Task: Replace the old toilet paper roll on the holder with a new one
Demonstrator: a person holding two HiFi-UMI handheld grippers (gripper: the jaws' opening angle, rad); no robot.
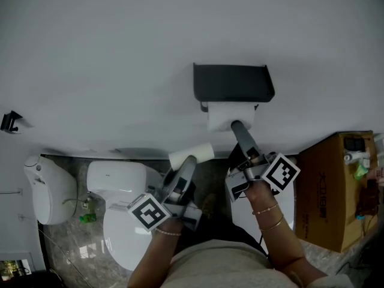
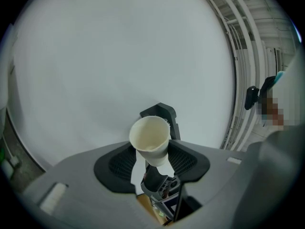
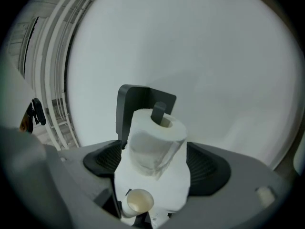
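Toilet paper roll [image 3: 156,138] on holder [image 3: 138,98], right fingers [image 3: 209,168] grasping; left fingers [image 2: 119,163] grasping cardboard tube [image 2: 149,138].

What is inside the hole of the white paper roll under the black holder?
A dark peg of the holder pokes out of the toilet paper roll's core. The paper hides how far the peg runs inside, and the core's far end.

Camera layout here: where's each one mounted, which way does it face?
Head view: on the person's head, looking steeply down at the holder; left claw, right claw and both forearms show.
Left gripper view: on the left claw, facing the wall; its jaws grip the cardboard tube.
Right gripper view: on the right claw, facing the holder; its jaws grip the white roll.
Shared: both gripper views show holder and tube.
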